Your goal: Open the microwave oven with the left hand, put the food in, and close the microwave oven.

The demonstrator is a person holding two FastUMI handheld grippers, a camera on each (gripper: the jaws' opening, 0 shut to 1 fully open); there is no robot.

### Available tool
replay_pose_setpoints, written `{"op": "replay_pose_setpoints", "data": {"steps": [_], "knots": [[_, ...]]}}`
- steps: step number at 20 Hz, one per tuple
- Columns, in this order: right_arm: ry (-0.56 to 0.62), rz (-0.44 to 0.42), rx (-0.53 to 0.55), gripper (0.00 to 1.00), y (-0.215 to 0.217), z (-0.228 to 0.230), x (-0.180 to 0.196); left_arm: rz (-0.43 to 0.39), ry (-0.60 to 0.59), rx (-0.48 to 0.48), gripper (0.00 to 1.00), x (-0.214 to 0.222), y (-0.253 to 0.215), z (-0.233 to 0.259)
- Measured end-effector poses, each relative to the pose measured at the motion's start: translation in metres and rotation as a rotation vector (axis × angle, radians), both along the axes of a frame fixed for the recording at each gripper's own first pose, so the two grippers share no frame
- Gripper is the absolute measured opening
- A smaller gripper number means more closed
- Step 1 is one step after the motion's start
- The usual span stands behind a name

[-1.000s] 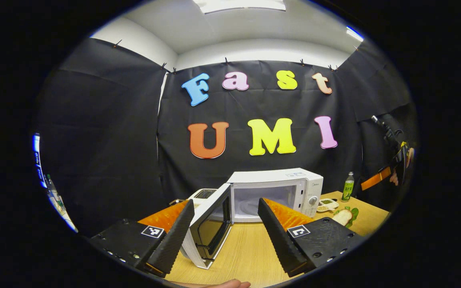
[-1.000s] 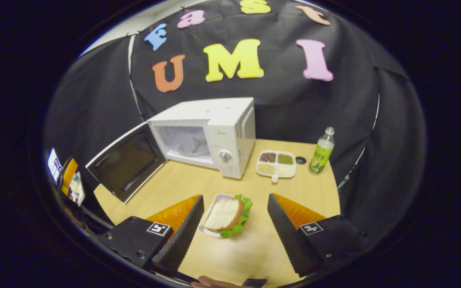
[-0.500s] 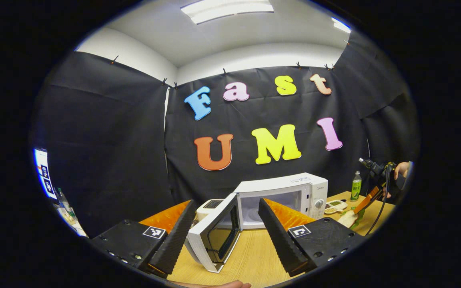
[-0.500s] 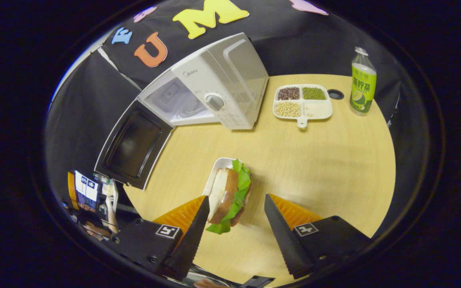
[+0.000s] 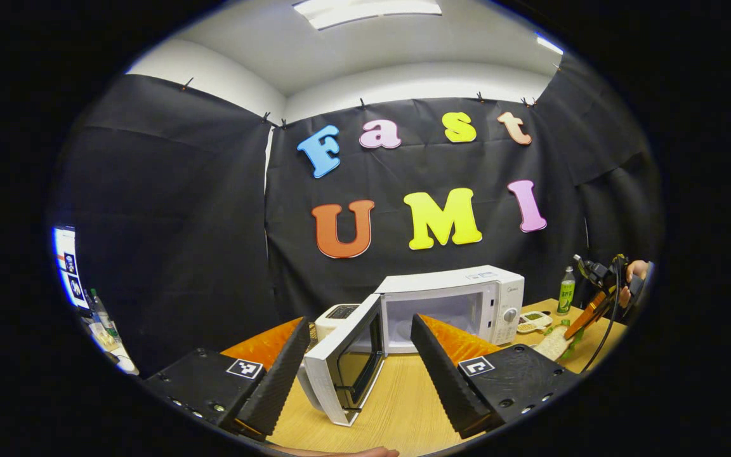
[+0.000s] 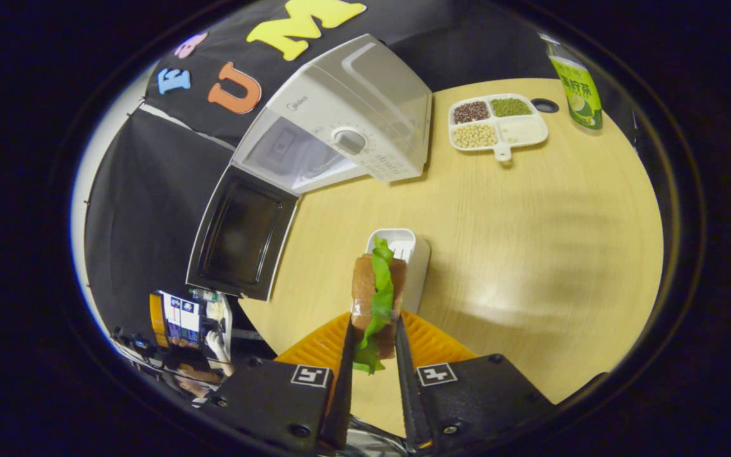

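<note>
Right gripper (image 6: 373,355) clamps the sandwich (image 6: 375,298) on edge, just above its white tray (image 6: 403,244). Microwave (image 6: 340,136) cavity gapes up-left of it (door swung wide). Left gripper (image 5: 356,368) spread, empty.

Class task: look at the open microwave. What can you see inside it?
Through the open door, the microwave shows a bare pale cavity with no food in it. Its far corners are too blurred to judge. The sandwich is outside, clamped in the right gripper.

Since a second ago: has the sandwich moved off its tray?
Yes. The sandwich, clamped in the right gripper, now sits nearer the camera than the white tray it lay on.
</note>
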State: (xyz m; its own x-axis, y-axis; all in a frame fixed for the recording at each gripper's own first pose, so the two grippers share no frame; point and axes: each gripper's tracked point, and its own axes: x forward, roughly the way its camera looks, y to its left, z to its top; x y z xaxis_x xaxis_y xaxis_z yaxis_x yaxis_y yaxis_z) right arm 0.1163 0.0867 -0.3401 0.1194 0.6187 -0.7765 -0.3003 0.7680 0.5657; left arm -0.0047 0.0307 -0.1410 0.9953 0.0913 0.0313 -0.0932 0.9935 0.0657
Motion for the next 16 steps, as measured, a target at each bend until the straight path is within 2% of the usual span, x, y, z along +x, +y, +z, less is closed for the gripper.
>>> {"op": "replay_pose_setpoints", "data": {"steps": [5,6,8,9,13,14,15,16], "knots": [[-0.118,0.026,-0.078,0.29,0.008,0.033,-0.013,-0.009,0.004,-0.016,0.96,-0.001,0.016,-0.012],[-0.140,0.031,-0.096,0.37,0.013,0.039,-0.016,0.002,0.002,-0.007,0.96,-0.002,0.023,-0.015],[-0.175,0.043,-0.132,0.37,0.025,0.045,-0.022,0.024,0.001,0.008,0.96,-0.007,0.034,-0.020],[-0.194,0.047,-0.153,0.29,0.032,0.048,-0.025,0.021,0.001,0.006,0.96,-0.009,0.036,-0.023],[-0.291,0.087,-0.206,0.29,0.080,0.060,-0.033,-0.003,0.013,-0.032,0.96,-0.016,0.051,-0.038],[-0.306,0.101,-0.210,0.29,0.095,0.060,-0.034,-0.003,0.018,-0.042,1.00,-0.018,0.057,-0.041],[-0.322,0.116,-0.215,0.29,0.111,0.058,-0.035,-0.001,0.019,-0.051,0.96,-0.019,0.062,-0.044],[-0.336,0.127,-0.225,0.29,0.129,0.055,-0.034,0.003,0.017,-0.053,0.96,-0.021,0.067,-0.045]]}}
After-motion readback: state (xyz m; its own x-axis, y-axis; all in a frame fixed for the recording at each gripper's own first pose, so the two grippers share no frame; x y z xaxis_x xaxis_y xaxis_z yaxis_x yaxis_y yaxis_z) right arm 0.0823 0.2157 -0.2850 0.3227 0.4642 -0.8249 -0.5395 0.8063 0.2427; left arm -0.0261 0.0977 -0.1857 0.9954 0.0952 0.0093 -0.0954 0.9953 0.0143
